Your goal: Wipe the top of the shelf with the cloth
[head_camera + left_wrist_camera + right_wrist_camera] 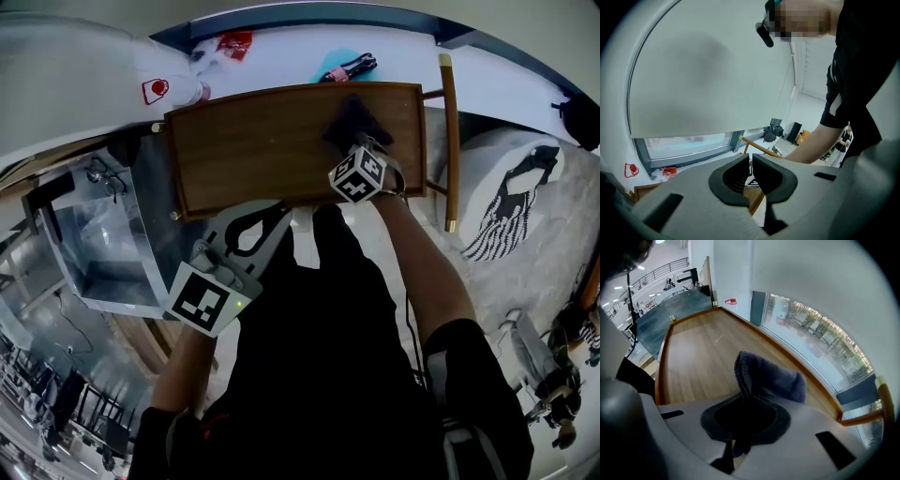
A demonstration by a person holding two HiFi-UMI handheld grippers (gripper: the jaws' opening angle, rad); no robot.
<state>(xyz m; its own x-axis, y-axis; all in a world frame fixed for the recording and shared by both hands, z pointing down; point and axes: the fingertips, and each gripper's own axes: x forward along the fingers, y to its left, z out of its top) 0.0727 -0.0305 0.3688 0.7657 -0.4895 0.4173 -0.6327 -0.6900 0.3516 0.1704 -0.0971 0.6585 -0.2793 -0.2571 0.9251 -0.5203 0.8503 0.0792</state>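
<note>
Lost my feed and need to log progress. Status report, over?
Right gripper shut on dark cloth, cloth on wooden shelf top, far right corner. Left gripper shut, empty, held by near edge. Nothing else on the wood.

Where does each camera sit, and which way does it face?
Head view: on the head, facing down at the shelf top; left gripper, right gripper, forearms.
Left gripper view: tilted up at the blind; shut jaws, an arm.
Right gripper view: along the shelf top; jaws grip the cloth.
Head and right gripper views share the cloth.
</note>
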